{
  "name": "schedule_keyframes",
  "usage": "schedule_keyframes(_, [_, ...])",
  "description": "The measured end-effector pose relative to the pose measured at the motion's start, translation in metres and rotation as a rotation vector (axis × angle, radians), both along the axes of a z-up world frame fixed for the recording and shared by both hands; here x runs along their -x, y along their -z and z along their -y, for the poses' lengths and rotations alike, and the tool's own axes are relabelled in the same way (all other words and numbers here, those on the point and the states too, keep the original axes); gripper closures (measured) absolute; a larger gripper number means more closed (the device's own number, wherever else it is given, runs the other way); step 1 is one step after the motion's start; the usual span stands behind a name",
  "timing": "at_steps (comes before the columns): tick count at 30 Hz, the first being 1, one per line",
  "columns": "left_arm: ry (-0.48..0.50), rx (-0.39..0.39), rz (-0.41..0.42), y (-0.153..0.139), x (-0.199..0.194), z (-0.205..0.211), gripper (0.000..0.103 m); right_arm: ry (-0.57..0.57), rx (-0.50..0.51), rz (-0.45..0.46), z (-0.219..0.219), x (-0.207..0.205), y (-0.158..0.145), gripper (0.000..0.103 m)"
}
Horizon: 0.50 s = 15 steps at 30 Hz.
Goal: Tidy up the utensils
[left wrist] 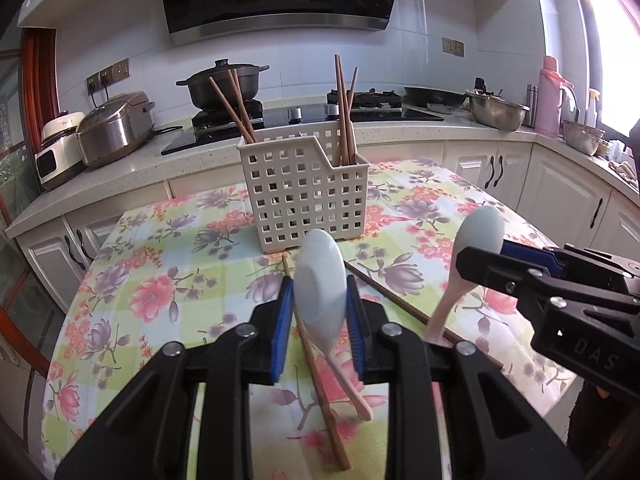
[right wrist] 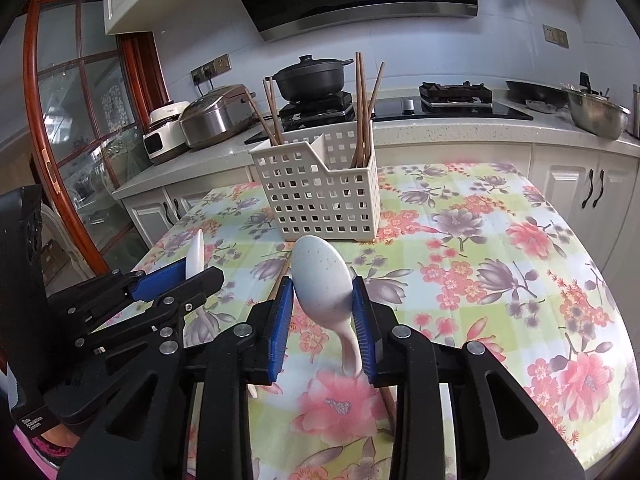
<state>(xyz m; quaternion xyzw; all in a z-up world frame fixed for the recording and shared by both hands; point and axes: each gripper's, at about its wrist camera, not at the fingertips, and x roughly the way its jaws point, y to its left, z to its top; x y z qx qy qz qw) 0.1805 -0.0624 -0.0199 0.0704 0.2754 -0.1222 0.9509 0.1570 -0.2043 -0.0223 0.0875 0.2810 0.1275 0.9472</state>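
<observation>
A white perforated utensil basket [left wrist: 304, 192] [right wrist: 320, 196] stands at the far middle of the floral table and holds several wooden chopsticks [left wrist: 344, 108] [right wrist: 362, 108]. My left gripper [left wrist: 320, 304] is shut on a pale blue spoon [left wrist: 320, 288], bowl up, handle hanging down; this gripper also shows in the right wrist view [right wrist: 192, 276]. My right gripper [right wrist: 322, 300] is shut on a second pale spoon [right wrist: 322, 276], also seen in the left wrist view [left wrist: 478, 236]. Two loose chopsticks [left wrist: 320, 392] [left wrist: 392, 296] lie on the table under the grippers.
The floral tablecloth [right wrist: 500, 248] covers the table. Behind it runs a counter with a rice cooker [left wrist: 114, 128], a black pot [left wrist: 228, 84] on the stove, steel bowls [left wrist: 498, 112] and a pink flask [left wrist: 550, 96]. A glass door [right wrist: 72, 120] stands at left.
</observation>
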Motion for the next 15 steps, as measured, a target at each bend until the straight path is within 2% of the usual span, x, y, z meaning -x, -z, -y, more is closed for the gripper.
schedule_keyframes(1, [-0.002,0.000,-0.002,0.0001,-0.0011,-0.0004,0.092,0.002,-0.001,-0.003,0.0004,-0.0014,0.0008,0.076])
schedule_keyframes(3, [-0.004,0.000,-0.009,0.0006,-0.0049,-0.0004,0.092,0.004,-0.005,-0.005,0.0008,-0.0037,0.0023,0.078])
schedule_keyframes(4, [-0.005,-0.002,-0.009,0.0011,-0.0062,0.0000,0.092,0.006,-0.005,-0.006,0.0012,-0.0047,0.0027,0.082])
schedule_keyframes(5, [-0.006,-0.005,-0.010,0.0023,-0.0071,0.0003,0.094,0.004,-0.008,-0.008,0.0014,-0.0052,0.0031,0.094])
schedule_keyframes(10, [0.001,0.000,-0.013,0.0046,-0.0073,0.0005,0.103,0.011,-0.013,-0.003,0.0033,-0.0045,0.0029,0.097])
schedule_keyframes(15, [0.004,0.006,-0.020,0.0065,-0.0092,-0.0023,0.103,0.008,-0.002,0.011,0.0027,-0.0022,0.0020,0.098])
